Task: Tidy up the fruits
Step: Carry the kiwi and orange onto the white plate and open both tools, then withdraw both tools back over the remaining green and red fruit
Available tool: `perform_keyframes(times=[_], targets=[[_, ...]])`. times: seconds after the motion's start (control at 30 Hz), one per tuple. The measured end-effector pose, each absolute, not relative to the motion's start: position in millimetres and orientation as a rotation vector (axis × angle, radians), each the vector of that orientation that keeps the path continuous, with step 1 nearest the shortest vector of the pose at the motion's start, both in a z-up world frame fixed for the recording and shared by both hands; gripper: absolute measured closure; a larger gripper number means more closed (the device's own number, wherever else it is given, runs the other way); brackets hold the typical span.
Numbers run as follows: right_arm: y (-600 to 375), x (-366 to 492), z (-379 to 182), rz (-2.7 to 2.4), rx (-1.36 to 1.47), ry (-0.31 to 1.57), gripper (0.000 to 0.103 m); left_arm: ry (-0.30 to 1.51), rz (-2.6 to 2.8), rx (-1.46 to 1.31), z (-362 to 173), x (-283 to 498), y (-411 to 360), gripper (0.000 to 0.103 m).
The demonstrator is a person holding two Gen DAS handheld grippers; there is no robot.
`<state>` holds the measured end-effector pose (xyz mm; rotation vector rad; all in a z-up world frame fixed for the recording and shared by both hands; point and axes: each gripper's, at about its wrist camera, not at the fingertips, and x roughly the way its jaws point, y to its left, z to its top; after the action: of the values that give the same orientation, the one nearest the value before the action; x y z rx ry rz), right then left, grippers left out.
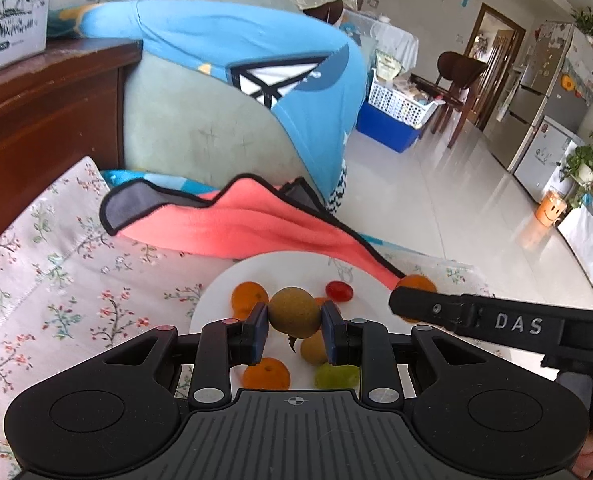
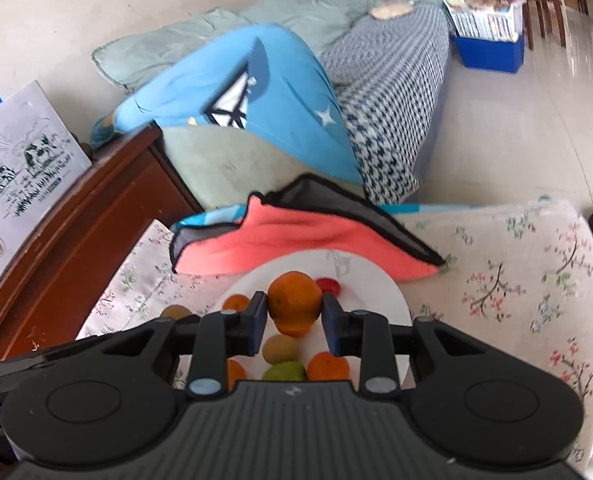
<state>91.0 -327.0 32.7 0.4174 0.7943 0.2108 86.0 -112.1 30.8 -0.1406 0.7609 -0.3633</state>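
My left gripper is shut on a round brown longan-like fruit with a short stem, held over the white plate. My right gripper is shut on an orange above the same plate. On the plate lie small oranges, a red cherry tomato, another brown fruit and a green fruit. In the left wrist view the right gripper's arm reaches in from the right with its orange peeking behind the tip.
A coral and grey cloth lies just behind the plate on the floral tablecloth. A dark wooden cabinet stands at the left with a printed box. Beyond is a sofa with blue fabric, then tiled floor.
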Motion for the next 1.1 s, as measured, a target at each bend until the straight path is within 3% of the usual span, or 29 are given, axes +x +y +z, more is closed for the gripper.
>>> perform_keyframes(times=[0.53,0.6,0.67,0.77,0.87,0.9,1.03,1.1], targets=[[-327.0,105.7,-0.8,0.172,0.479,0.882,0.071,0.819,-0.355,-0.123,9.0,97.1,-125.4,0.075],[-328.4,105.0,0.1,0.169,0.486,0.877,0.07,0.813,-0.352,-0.125,11.4,96.1,-124.6,0.065],[-329.7,104.4,1.7,0.17,0.492,0.874,0.07,0.807,-0.331,-0.126,13.5,95.3,-122.4,0.043],[-335.8,104.1,2.9,0.156,0.523,0.871,0.064,0.802,-0.317,-0.137,17.8,94.2,-118.0,0.022],[-340.2,102.6,5.6,0.137,0.54,0.86,0.05,0.802,-0.319,-0.143,23.5,92.2,-115.4,0.013],[-340.3,102.2,7.3,0.126,0.533,0.856,0.044,0.804,-0.317,-0.138,24.6,91.8,-114.9,0.012],[-340.4,98.0,15.1,0.113,0.517,0.831,0.035,0.819,-0.279,-0.088,26.6,88.7,-115.7,0.01],[-339.3,95.8,18.9,0.098,0.516,0.83,0.024,0.831,-0.268,-0.083,27.4,86.7,-114.1,0.008]])
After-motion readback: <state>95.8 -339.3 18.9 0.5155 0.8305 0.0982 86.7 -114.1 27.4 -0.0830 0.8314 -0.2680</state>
